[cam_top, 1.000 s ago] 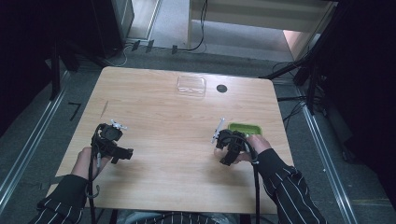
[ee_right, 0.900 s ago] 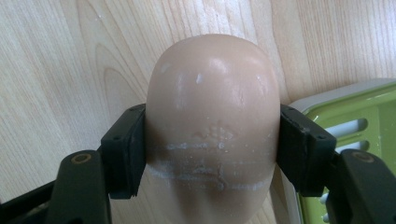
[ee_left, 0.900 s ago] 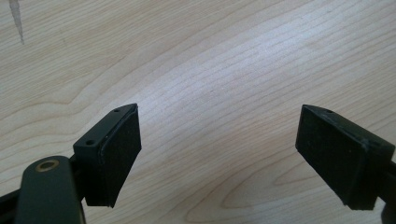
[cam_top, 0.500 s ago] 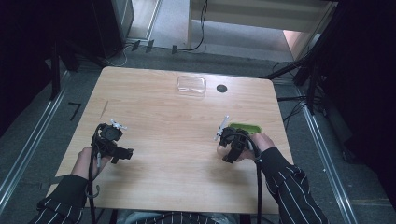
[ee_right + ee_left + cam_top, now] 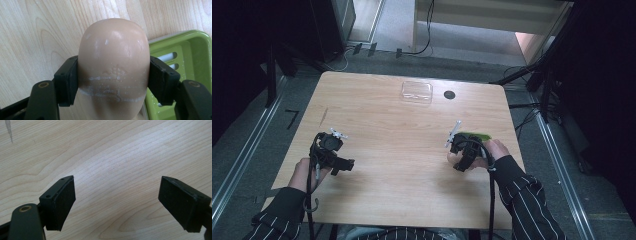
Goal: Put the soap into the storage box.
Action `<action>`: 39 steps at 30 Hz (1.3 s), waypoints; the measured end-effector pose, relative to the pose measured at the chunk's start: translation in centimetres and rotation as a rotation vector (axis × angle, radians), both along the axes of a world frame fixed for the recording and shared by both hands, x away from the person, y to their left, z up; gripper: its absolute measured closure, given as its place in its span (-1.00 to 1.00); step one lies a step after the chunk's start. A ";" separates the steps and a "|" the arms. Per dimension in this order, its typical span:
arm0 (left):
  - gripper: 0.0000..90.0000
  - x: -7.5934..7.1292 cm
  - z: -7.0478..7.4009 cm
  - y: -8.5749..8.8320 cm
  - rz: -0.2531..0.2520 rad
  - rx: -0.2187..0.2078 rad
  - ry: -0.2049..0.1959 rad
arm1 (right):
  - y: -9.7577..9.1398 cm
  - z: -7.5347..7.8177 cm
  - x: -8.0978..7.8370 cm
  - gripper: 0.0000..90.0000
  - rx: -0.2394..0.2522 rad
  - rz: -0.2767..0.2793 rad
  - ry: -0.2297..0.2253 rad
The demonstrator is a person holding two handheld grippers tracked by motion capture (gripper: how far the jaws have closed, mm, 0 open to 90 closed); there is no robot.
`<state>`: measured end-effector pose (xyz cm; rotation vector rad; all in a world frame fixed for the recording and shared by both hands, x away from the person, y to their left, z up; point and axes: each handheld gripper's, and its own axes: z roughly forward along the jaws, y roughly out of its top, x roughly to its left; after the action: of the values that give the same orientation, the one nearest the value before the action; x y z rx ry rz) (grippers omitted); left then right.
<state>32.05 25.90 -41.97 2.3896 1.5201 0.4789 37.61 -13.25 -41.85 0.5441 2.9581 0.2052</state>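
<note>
My right gripper [image 5: 113, 82] has its jaws clamped on the soap [image 5: 113, 62], gripped across its sides, just beside the green dish [image 5: 190, 57]. My left gripper [image 5: 125, 202], well apart from the dish, idles over bare bench [image 5: 112, 152], jaws wide apart

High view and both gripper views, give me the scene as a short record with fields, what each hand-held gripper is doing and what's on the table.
surface: wooden table
left hand-held gripper: jaws wide open, nothing between them, over bare wood
right hand-held gripper: jaws shut on a beige soap bar
soap bar marks: whitish residue lines across it
green soap dish: slotted, beside the soap bar, near the table's right edge
clear plastic container: far side of table
dark round spot: right of the container
</note>
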 end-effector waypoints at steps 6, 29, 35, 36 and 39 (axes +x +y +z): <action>-0.67 0.0 0.0 0.0 0.003 0.000 -0.005 | -0.3 0.5 0.4 -0.26 0.002 -0.008 -0.015; -0.67 0.0 -0.1 0.0 0.005 0.000 -0.001 | -2.3 1.6 2.6 -0.26 0.018 -0.025 -0.048; -0.67 0.0 -0.1 0.0 0.004 0.001 0.000 | -2.8 1.6 3.3 -0.26 0.022 -0.033 -0.057; -0.67 0.0 -0.1 0.0 0.003 0.002 0.000 | -2.8 1.6 3.3 -0.26 0.022 -0.033 -0.057; -0.67 0.0 -0.1 0.0 0.004 0.000 0.000 | -3.0 1.5 3.6 -0.26 0.017 -0.031 -0.054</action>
<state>32.09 25.89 -42.09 2.3871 1.5256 0.4794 41.24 -16.29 -40.30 0.5769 2.8967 0.2387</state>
